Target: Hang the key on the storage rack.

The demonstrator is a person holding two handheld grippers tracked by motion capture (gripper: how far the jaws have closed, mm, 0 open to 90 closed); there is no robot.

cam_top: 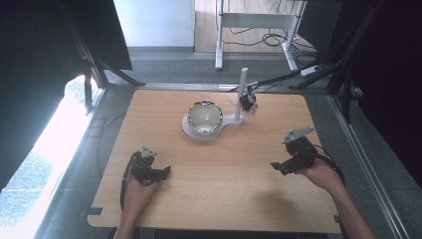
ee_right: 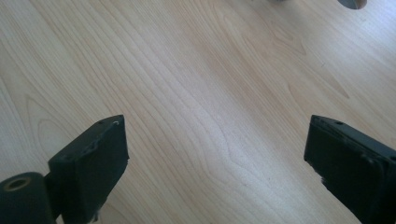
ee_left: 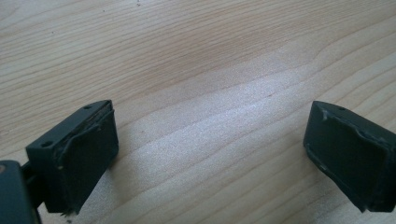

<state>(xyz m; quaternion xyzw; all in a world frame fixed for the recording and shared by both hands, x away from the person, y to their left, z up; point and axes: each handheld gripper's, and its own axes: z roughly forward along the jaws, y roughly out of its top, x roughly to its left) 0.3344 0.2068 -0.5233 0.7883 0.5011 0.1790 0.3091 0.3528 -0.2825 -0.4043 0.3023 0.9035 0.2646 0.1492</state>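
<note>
On table [cam_top: 164, 199]: L gripper [cam_top: 166, 172] & R gripper [cam_top: 275, 167] wide apart, bowl [cam_top: 204, 117] beyond.

I'm looking into a lab: a bare wooden table [cam_top: 214, 199] boxed in by black curtains [cam_top: 35, 59], cables [cam_top: 268, 40] trailing over grey floor [cam_top: 169, 64].

A shiny metal bowl [cam_top: 204, 116] sits upright on a white stand base [cam_top: 191, 130], toward the table's twelve o'clock edge.
</note>
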